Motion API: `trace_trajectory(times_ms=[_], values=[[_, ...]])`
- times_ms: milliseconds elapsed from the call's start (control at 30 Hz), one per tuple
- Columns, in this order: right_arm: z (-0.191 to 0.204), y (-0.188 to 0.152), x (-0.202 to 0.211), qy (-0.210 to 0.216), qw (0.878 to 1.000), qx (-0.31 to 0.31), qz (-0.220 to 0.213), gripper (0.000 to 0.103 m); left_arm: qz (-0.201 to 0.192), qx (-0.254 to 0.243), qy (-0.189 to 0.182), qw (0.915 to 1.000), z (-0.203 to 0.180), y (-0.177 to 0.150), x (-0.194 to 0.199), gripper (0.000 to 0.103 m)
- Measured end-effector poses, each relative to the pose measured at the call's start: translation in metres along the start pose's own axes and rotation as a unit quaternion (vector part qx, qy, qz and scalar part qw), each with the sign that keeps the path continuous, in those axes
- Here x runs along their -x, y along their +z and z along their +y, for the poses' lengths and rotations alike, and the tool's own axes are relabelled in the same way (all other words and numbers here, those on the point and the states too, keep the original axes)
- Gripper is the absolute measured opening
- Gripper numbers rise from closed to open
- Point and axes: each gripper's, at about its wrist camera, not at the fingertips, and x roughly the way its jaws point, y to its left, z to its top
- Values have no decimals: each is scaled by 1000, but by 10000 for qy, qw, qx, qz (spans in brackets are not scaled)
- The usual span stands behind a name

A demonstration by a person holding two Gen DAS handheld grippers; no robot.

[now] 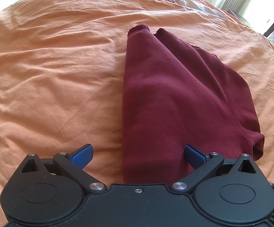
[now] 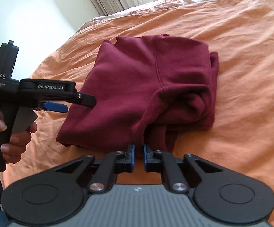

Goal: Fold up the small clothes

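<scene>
Two grippers work at one maroon garment point(image 1: 174, 94), which lies partly folded on the orange bedspread point(image 1: 51, 66), a long thick band of cloth running away from the left wrist camera toward its two cuffed ends at the far side. The left gripper point(image 1: 138, 156) is spread wide, its blue pads point(image 1: 82, 156) far apart and holding nothing; one pad sits over bare bedspread and the other over the cloth, so the garment's near left edge falls between them, close to the tool. Seen from the right wrist, the same garment point(image 2: 137, 79) spreads broadly ahead with a bulky folded lump on its right side, and the left gripper point(image 2: 76, 102) reaches in level from the left, a hand point(image 2: 14, 132) on its grip. The right gripper point(image 2: 138, 149) has its pads almost together with only a narrow slit between them, and a fold of the near edge appears to be pinched there, though the contact itself is hard to make out. The band's long axis runs away from the left gripper and roughly crosswise to the right one, so my judgement is that the next fold runs along that axis, near end carried toward the cuffs, and the left gripper, already straddling the near edge, is placed to close on it.
</scene>
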Motion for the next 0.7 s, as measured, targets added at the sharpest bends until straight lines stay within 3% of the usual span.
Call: trace_trajectory(times_ms=[133,467,567,700], values=[[-3,-3,17,-59,10000,-31,-68,8,-20,-46,-42,10000,-3,-4,5,102],[-8,-9,3,-158,9994,-302,17,8,122,53,-49,9999,3,-18,-3,102],[-12,-10,8,-92,9990,-426,-65,16,87,20,4,10000,2,-18,0,102],[-22,-11,21,-92,9976,-630,-272,39,23,-121,57,9999,-2,-16,5,102]])
